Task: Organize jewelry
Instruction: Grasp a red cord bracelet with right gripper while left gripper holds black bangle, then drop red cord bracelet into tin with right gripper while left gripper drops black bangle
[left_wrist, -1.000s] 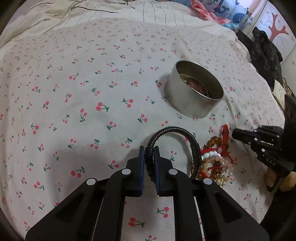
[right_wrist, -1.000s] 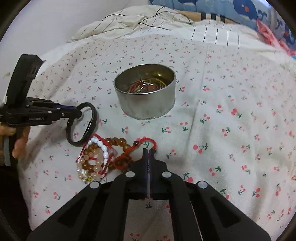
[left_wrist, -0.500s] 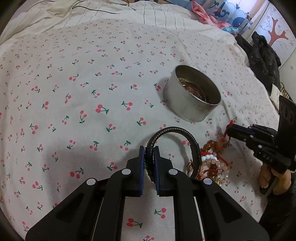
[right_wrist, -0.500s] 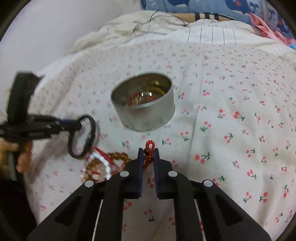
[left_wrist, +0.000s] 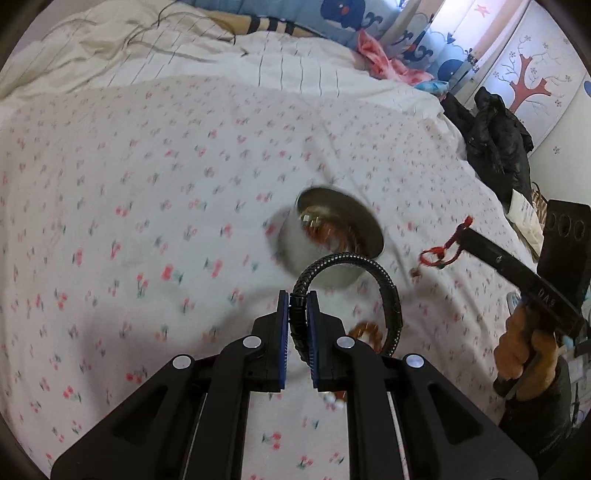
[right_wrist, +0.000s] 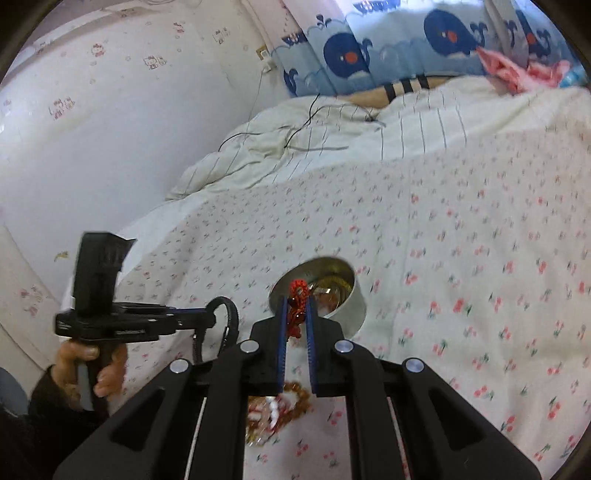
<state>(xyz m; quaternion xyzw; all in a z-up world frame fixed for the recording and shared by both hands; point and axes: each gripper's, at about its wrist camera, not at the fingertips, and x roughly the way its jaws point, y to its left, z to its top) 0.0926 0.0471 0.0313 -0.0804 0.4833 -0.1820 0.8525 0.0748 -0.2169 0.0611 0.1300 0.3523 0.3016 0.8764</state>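
My left gripper (left_wrist: 297, 299) is shut on a black braided bracelet (left_wrist: 354, 262), held above the bed just in front of the round metal tin (left_wrist: 332, 236), which holds jewelry. My right gripper (right_wrist: 296, 301) is shut on a red cord bracelet (right_wrist: 297, 306), lifted in front of the tin (right_wrist: 332, 291). From the left wrist view the red bracelet (left_wrist: 441, 253) dangles from the right gripper's tips, right of the tin. A pile of beaded bracelets (right_wrist: 280, 406) lies on the sheet below both grippers.
The cherry-print bedsheet (left_wrist: 147, 221) covers the bed. A striped white duvet (right_wrist: 332, 140) is bunched at the back. Dark clothing (left_wrist: 495, 140) hangs at the bed's right edge. A wall (right_wrist: 110, 110) runs along the left side.
Both grippers have risen from the sheet and moved toward the tin. The right gripper has lifted the red cord bracelet clear of the bead pile. The black bracelet stays in the left gripper.
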